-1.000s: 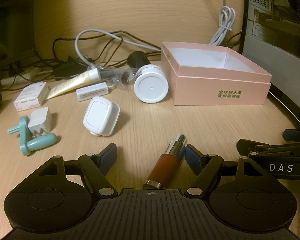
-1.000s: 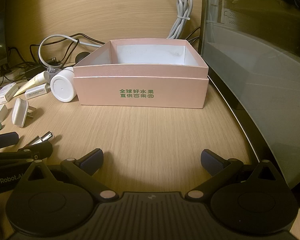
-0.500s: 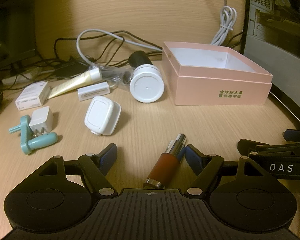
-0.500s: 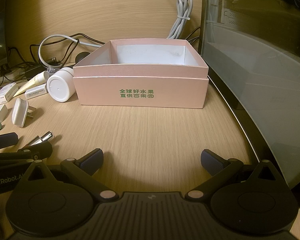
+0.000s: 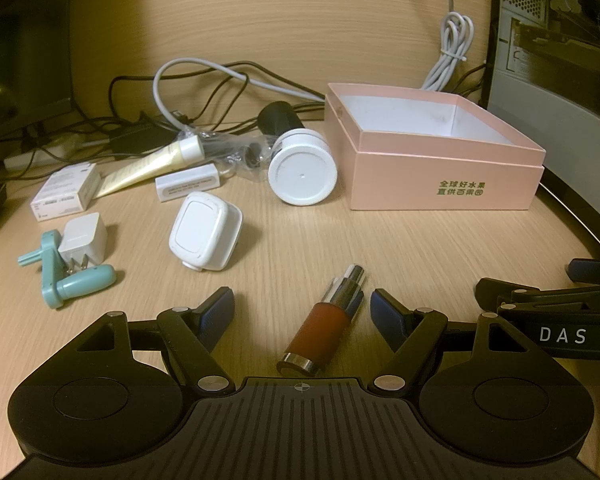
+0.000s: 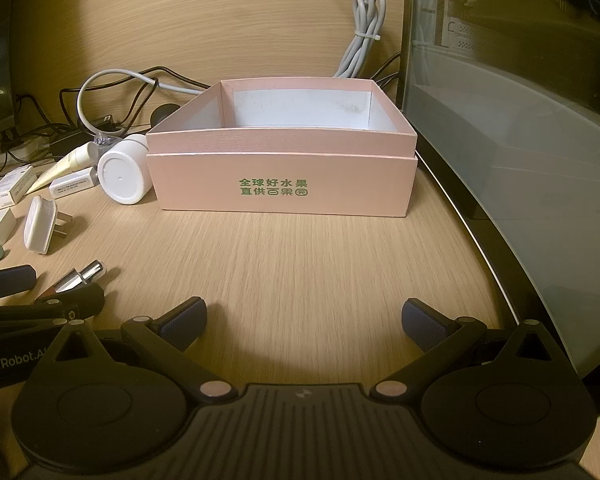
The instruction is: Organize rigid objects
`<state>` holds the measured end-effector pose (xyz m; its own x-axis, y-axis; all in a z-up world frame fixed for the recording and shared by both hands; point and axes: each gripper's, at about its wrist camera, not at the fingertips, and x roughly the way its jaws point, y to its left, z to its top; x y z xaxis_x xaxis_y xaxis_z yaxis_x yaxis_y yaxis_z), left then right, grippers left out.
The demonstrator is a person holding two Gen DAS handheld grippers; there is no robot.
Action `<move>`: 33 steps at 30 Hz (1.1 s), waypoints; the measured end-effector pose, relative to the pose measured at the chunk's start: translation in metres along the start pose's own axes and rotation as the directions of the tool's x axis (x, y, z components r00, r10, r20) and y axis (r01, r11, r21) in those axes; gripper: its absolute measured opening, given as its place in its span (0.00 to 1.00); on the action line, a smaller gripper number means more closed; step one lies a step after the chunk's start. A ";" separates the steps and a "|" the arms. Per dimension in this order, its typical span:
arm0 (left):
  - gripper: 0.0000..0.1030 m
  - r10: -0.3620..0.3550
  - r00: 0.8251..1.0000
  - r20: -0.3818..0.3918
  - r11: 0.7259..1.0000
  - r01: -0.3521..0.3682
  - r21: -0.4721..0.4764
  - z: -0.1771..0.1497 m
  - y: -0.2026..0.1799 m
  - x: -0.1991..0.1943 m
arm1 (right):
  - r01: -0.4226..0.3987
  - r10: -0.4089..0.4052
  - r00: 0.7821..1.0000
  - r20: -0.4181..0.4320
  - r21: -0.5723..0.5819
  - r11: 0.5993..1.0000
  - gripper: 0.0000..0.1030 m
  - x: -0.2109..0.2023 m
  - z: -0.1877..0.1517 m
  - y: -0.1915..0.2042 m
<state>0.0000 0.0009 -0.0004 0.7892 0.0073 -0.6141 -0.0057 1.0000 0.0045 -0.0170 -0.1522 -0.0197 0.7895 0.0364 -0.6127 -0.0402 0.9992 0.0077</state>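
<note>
Left wrist view: the left hand-held gripper (image 5: 302,307) is spread wide, low over the table (image 5: 420,248).
Vial: a red vial (image 5: 324,328) with a metal tip lies flat between the fingers, nearer the right finger (image 5: 388,314), touching neither as far as I can tell.
Advice: shift a little right to centre it, then close across the red body (the metal tip looks slippery).
Others waiting: white plug (image 5: 204,236), white jar (image 5: 302,172) on its side, beside the box (image 5: 440,176).
Right wrist view: the right hand-held gripper (image 6: 304,320) is spread and holds nothing, over bare table before the box (image 6: 284,184).
Box: open and apparently empty; its far corners are hidden.
Route: lift the vial clear of the near wall before lowering it in.
</note>
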 end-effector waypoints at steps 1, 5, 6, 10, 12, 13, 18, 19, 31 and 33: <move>0.78 0.000 1.000 0.000 1.000 0.000 0.000 0.000 0.000 0.000 | 0.000 0.000 1.000 0.000 0.000 1.000 1.00 0.000 0.000 0.000; 0.78 0.001 1.000 0.000 1.000 -0.001 -0.001 0.000 0.000 0.000 | 0.000 0.000 1.000 0.000 0.000 1.000 1.00 0.000 0.000 0.000; 0.78 0.003 1.000 0.000 1.000 -0.003 0.000 0.000 0.000 0.000 | 0.000 0.000 1.000 0.000 0.000 1.000 1.00 0.000 0.000 0.000; 0.78 0.003 1.000 0.000 1.000 -0.003 -0.001 0.000 0.001 0.000 | 0.000 0.000 1.000 -0.001 0.000 1.000 1.00 0.000 0.000 0.000; 0.78 0.004 1.000 0.000 1.000 -0.004 -0.001 0.000 0.001 0.000 | 0.000 0.000 1.000 -0.001 0.000 1.000 1.00 0.000 0.000 0.000; 0.78 0.004 1.000 0.000 1.000 -0.004 -0.001 0.000 0.001 0.000 | 0.000 0.000 1.000 -0.001 0.000 1.000 1.00 0.000 0.000 0.000; 0.78 0.005 1.000 0.000 1.000 -0.005 0.000 0.000 0.002 0.000 | 0.000 0.000 1.000 -0.001 0.000 1.000 1.00 0.000 -0.001 0.002; 0.78 0.005 1.000 0.000 1.000 -0.005 -0.001 0.000 0.002 0.000 | 0.000 0.000 1.000 -0.001 0.001 1.000 1.00 0.000 -0.002 0.002; 0.70 -0.032 0.998 0.057 0.995 0.037 -0.094 0.012 0.054 -0.036 | -0.047 0.041 0.990 -0.133 -0.042 0.998 1.00 0.005 0.011 0.002; 0.69 -0.041 0.998 0.047 0.991 0.047 -0.123 0.015 0.075 -0.041 | -0.049 0.041 0.989 -0.139 -0.050 0.998 1.00 0.006 0.011 0.004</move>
<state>-0.0232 0.0756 0.0371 0.8166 -0.0340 -0.5761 -0.0440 0.9917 -0.1210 -0.0062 -0.1478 -0.0148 0.6944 0.0748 -0.7157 -0.1090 0.9940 -0.0019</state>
